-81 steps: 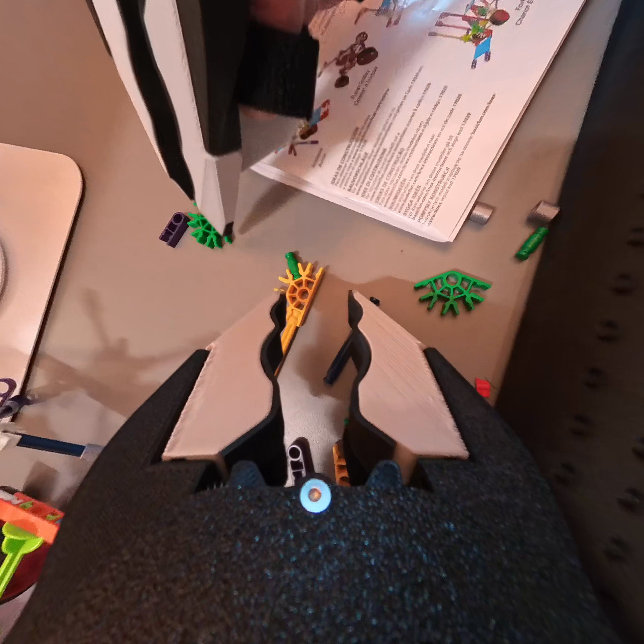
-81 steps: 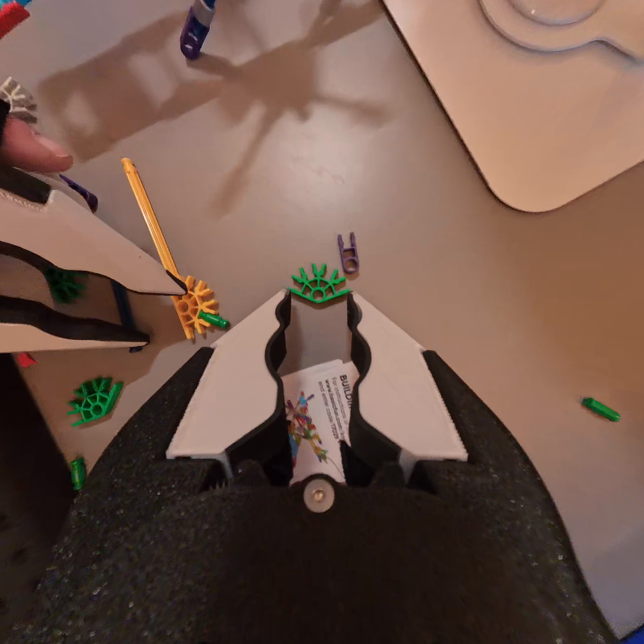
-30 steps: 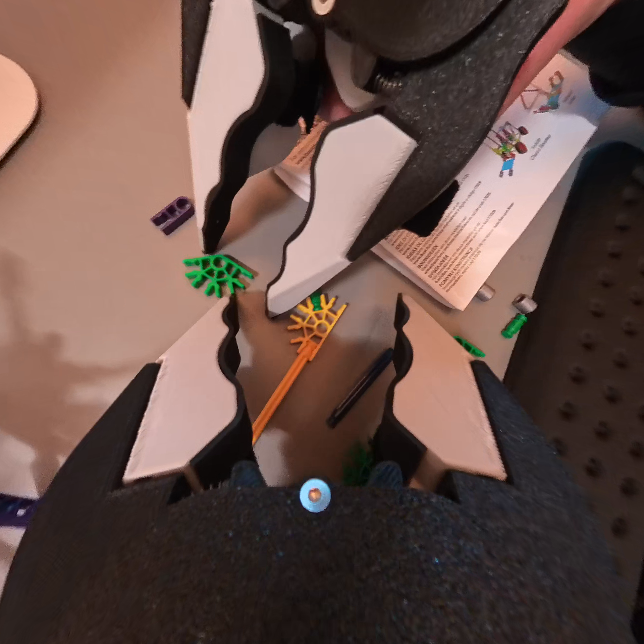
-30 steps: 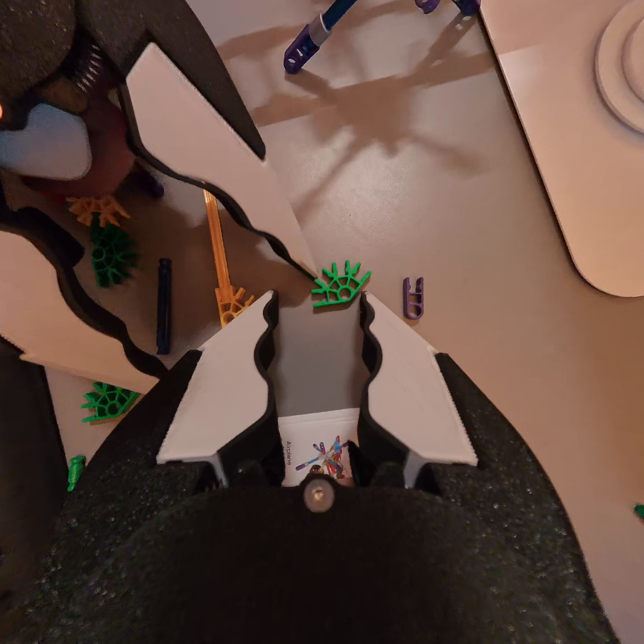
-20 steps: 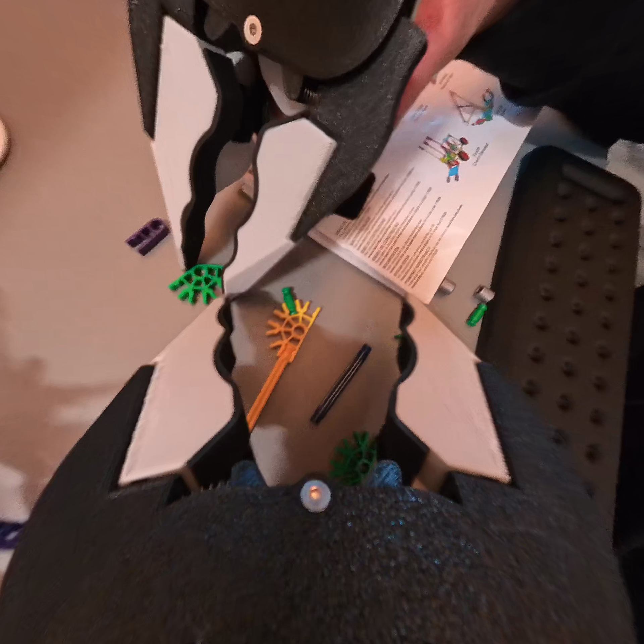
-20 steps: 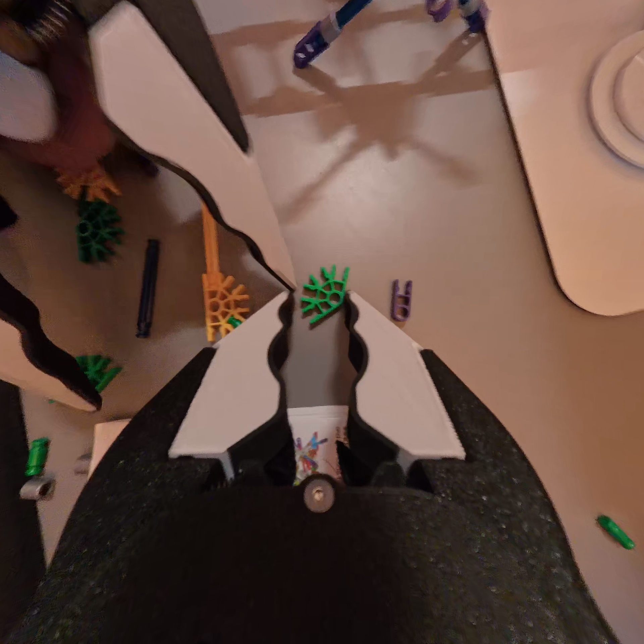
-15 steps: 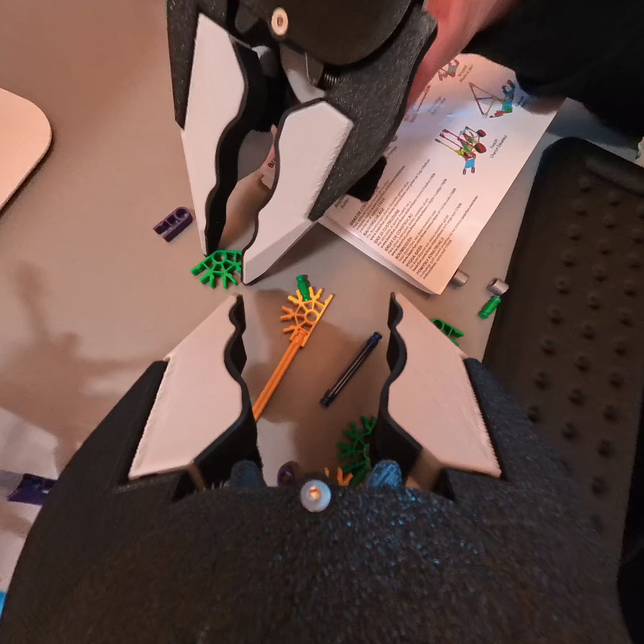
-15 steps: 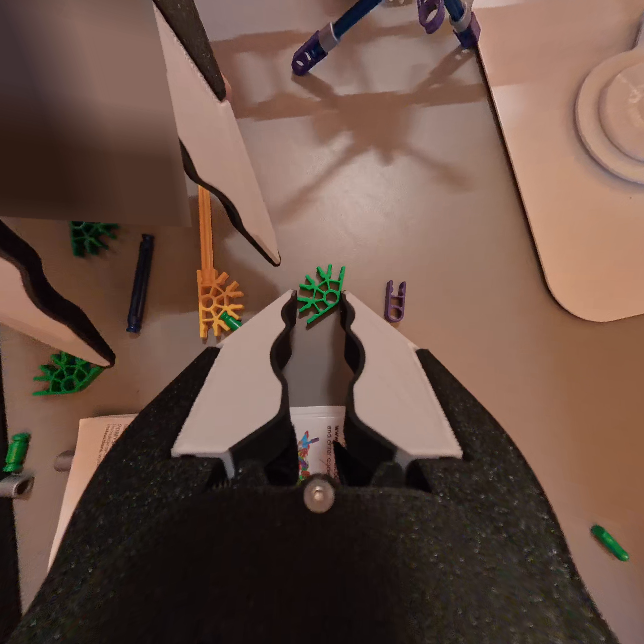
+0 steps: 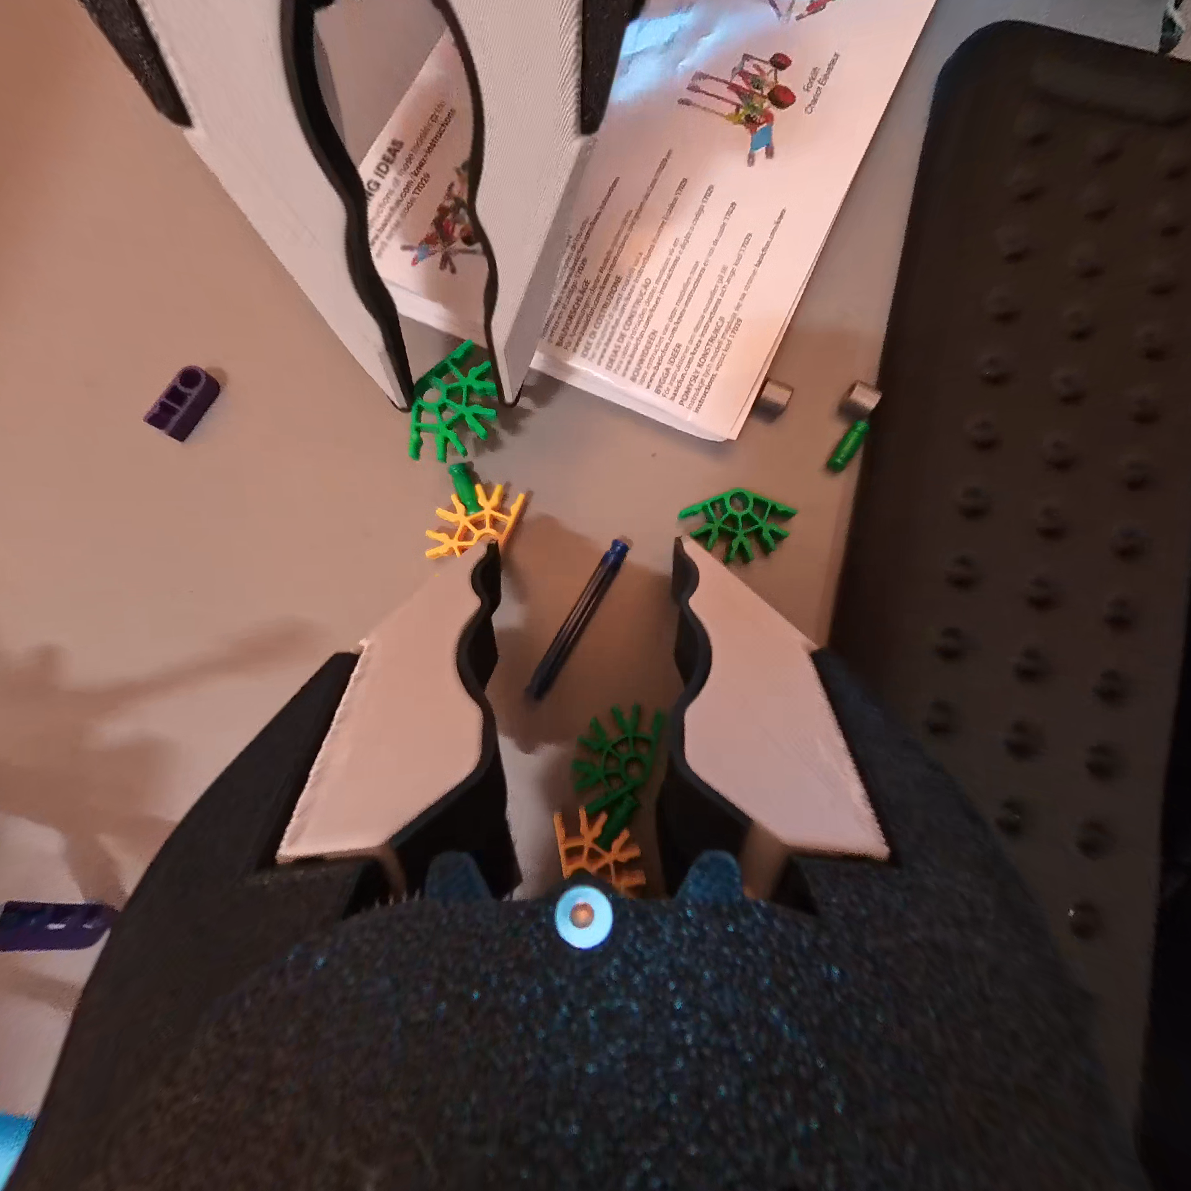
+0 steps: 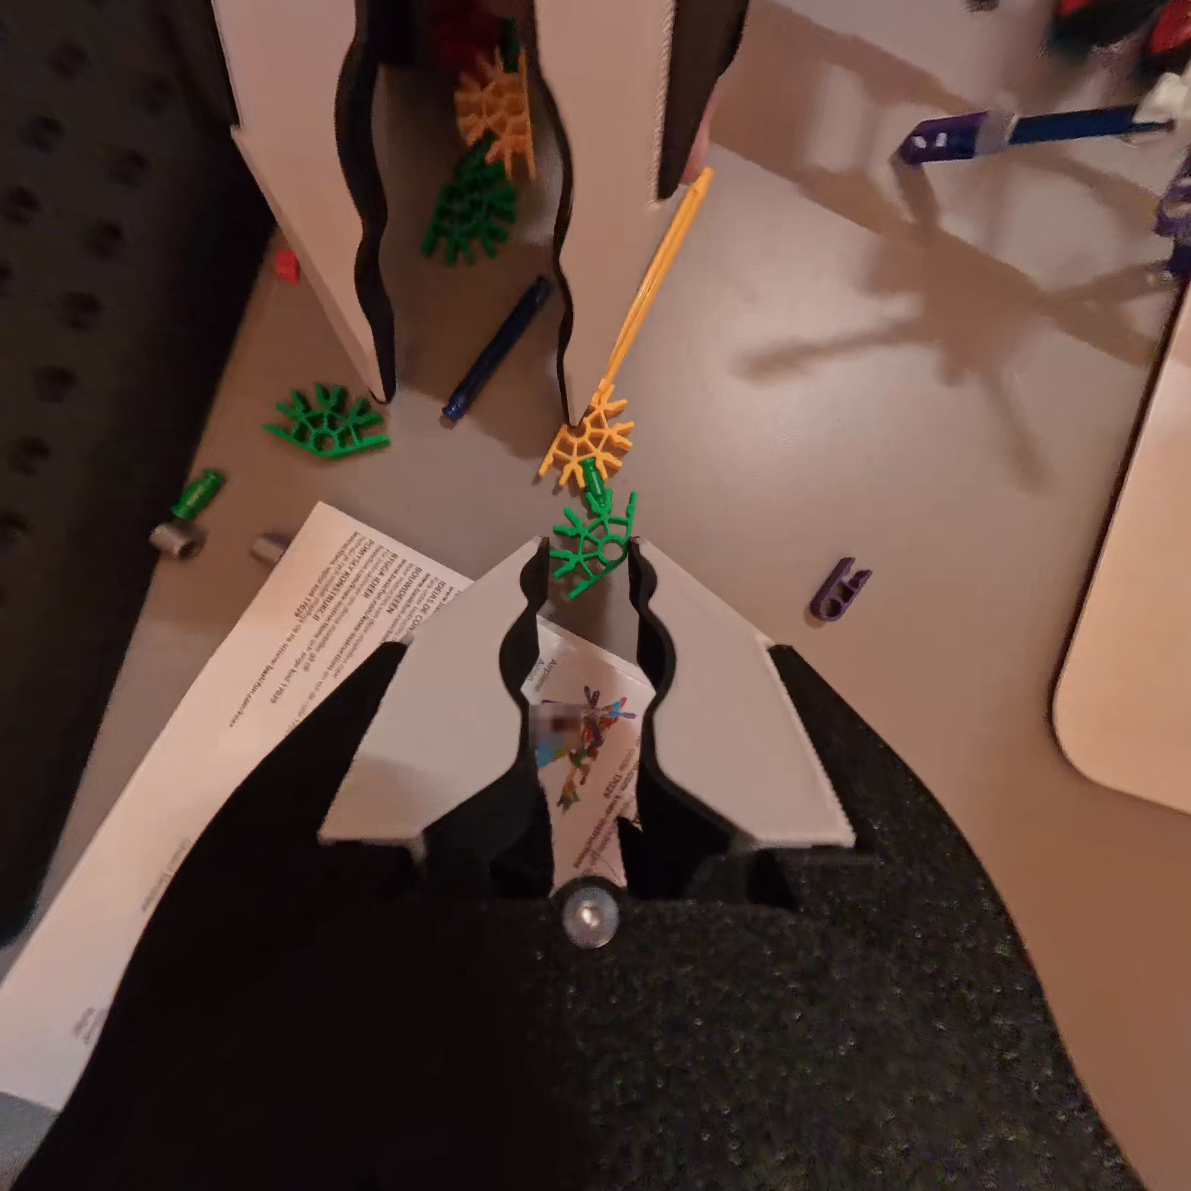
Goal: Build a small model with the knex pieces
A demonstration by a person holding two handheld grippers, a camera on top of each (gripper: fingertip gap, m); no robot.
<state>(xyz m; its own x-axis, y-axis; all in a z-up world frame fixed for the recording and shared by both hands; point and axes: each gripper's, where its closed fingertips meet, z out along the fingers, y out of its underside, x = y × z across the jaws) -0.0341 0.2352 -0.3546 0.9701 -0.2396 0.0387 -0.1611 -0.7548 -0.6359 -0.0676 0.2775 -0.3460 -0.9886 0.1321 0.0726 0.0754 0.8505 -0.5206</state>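
Here, the right claw (image 10: 586,548) pinches a bright green, fan-shaped plastic connector with spokes (image 10: 591,541) between its two white fingertips (image 10: 532,555), low against the smooth beige surface (image 10: 805,399). This green connector, also seen in the left wrist view (image 9: 454,403), serves as the landmark for everything else. Just beyond it, a short green plastic peg (image 10: 594,480) sticks out of a yellow-orange, snowflake-shaped plastic connector (image 10: 590,443); the peg's tip reaches the green connector's spokes, though whether it is seated in a slot cannot be told. A long yellow-orange plastic rod (image 10: 654,283) runs away from the snowflake piece, on the far side from the landmark.

The left claw (image 9: 583,551) is spread wide and holds nothing; one of its tips sits right at the edge of the snowflake connector, just past the landmark. Between its open fingers lies a thin dark blue plastic rod (image 9: 573,619).

Beside the landmark, under the right claw, lies a white printed instruction sheet with coloured model pictures (image 10: 309,644). A small purple plastic clip (image 10: 838,590) lies near the landmark on the opposite side from the sheet. A second green fan-shaped connector (image 9: 738,525) lies farther off, beside the left claw's other fingertip.
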